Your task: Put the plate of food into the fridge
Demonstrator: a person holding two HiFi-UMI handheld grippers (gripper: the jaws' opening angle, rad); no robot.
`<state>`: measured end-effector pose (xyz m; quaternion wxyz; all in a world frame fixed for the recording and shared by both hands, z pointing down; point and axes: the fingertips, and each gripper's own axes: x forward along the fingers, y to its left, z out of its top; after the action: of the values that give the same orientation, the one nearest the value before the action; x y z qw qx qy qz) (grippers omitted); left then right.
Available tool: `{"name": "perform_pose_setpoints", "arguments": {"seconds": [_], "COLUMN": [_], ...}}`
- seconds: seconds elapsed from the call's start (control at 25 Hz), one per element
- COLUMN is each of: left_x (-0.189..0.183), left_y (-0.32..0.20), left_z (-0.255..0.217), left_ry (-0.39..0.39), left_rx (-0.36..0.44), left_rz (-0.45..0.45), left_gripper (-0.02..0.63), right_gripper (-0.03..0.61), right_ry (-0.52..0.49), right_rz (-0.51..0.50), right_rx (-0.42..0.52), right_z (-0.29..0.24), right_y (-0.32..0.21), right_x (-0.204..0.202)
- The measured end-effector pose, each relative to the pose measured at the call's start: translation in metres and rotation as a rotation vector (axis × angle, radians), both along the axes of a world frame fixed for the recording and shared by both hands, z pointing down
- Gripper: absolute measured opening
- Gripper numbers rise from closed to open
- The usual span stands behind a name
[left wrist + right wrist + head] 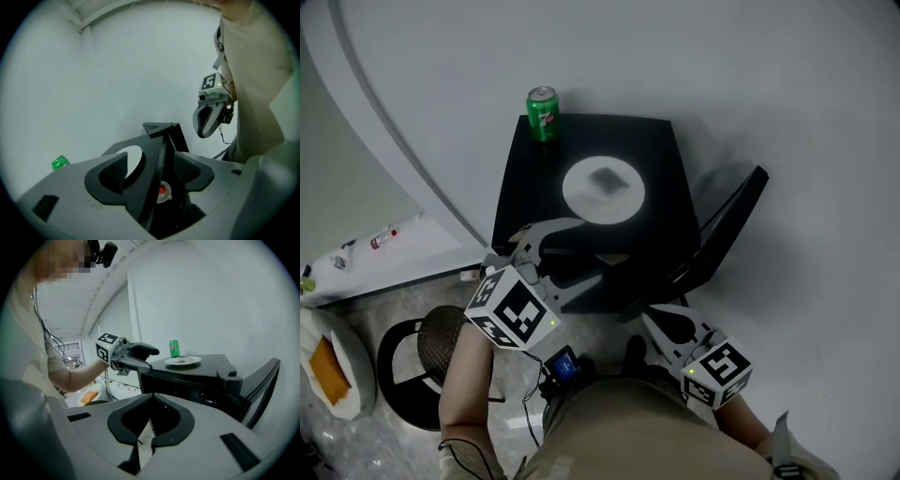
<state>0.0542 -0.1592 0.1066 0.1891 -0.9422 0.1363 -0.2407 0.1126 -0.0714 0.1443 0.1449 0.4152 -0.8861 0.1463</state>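
Two tools sit closest, one left and one right. Of these, the left tool is released: its jaws stand wide apart, a black edge of the fridge shows between them, and neither pad presses on it. Its tips reach the fridge's front upper left corner in the head view. The right tool is clenched on nothing, its tips drawn almost together. It hangs low, near the foot of the one door, which stands swung open on the fridge's right side.

One fridge is in view, small and black. On its top are one plate and one can. The plate is round, so it has no long axis. It lies flat, face up, near the middle of the top, apart from both tools. One grey piece of food rests at its centre. The can stands upright at the back left corner, clear of the plate.
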Motion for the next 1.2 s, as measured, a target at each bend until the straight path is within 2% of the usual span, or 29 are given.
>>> {"name": "perform_pose_setpoints", "arguments": {"seconds": [0.24, 0.4, 0.56, 0.68, 1.04, 1.2], "left_x": [0.019, 0.025, 0.030, 0.029, 0.028, 0.028], "left_y": [-0.019, -0.030, -0.036, -0.039, -0.046, -0.046], "left_z": [0.018, 0.026, 0.036, 0.042, 0.054, 0.055], "left_ry": [-0.178, -0.248, -0.302, -0.322, -0.378, -0.373], "left_rx": [0.064, 0.068, 0.039, 0.006, -0.008, -0.009], "left_rz": [0.005, 0.000, 0.016, 0.013, 0.021, 0.023], "left_gripper": [0.322, 0.324, 0.324, 0.324, 0.322, 0.322], "right_gripper": [0.021, 0.023, 0.021, 0.023, 0.023, 0.022], "right_ry": [-0.024, -0.032, -0.040, -0.045, -0.045, -0.045], "right_rz": [-0.055, -0.079, -0.091, -0.090, -0.077, -0.073], "right_rx": [-0.007, -0.021, -0.024, -0.022, -0.032, -0.034], "right_z": [0.001, 0.004, 0.005, 0.004, 0.005, 0.007], "right_y": [-0.009, -0.010, -0.010, -0.009, -0.007, -0.006], "right_x": [0.003, 0.007, 0.009, 0.012, 0.015, 0.014]}}
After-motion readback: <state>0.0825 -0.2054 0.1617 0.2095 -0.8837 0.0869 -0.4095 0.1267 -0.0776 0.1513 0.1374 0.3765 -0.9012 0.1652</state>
